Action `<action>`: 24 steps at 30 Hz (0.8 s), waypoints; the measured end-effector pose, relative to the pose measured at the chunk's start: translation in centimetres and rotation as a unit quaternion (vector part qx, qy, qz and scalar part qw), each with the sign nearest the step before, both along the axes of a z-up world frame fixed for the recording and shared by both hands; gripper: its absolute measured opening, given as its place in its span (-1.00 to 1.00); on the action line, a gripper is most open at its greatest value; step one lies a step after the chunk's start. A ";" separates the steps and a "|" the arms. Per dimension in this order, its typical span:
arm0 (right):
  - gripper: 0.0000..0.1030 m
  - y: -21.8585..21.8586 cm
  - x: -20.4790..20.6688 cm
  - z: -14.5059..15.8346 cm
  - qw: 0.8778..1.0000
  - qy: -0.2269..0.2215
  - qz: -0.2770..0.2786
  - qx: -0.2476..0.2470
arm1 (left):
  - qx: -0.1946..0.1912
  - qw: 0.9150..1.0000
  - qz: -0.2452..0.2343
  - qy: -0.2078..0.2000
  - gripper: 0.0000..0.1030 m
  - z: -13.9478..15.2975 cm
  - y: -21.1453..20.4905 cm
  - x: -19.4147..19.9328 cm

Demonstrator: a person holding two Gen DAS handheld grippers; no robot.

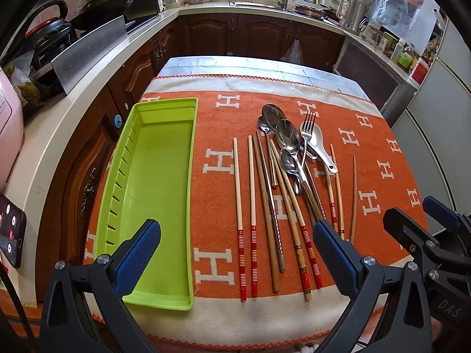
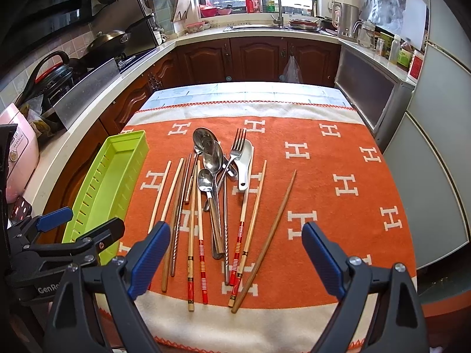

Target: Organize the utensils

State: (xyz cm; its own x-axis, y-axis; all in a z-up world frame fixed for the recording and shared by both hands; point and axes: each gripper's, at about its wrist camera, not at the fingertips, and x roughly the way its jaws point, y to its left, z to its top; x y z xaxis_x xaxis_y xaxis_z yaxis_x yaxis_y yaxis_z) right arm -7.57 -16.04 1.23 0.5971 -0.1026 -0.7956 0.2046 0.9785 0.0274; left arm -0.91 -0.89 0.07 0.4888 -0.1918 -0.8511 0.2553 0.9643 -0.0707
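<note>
A lime-green utensil tray lies empty at the table's left; it also shows in the right wrist view. To its right lies a loose pile: several chopsticks, metal spoons, a fork and a white ceramic spoon. My left gripper is open and empty above the table's near edge, between tray and chopsticks. My right gripper is open and empty over the chopstick ends; it also shows in the left wrist view.
The table wears an orange cloth with white H marks. Kitchen counters and dark cabinets ring it; a stove with pans is at left, a sink at the back, a fridge at right. A phone lies on the left counter.
</note>
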 end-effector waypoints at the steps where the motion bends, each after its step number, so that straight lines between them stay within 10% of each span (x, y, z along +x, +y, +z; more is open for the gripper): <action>1: 0.77 0.0 0.0 0.0 1.000 0.000 0.000 0.000 | 0.000 1.000 0.000 0.000 0.98 0.0 0.0 0.0; 24: 0.61 -0.9 -0.4 0.2 1.000 -0.002 -0.004 0.018 | 0.009 1.000 -0.022 0.006 0.98 0.0 -0.9 -0.2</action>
State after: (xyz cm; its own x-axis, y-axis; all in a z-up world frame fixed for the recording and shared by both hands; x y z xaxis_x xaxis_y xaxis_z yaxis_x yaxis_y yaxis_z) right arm -7.99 -16.95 1.42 0.5989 -0.0783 -0.7970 0.2118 0.9753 0.0633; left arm -1.14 -1.83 0.02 0.4695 -0.1969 -0.8607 0.2968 0.9533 -0.0561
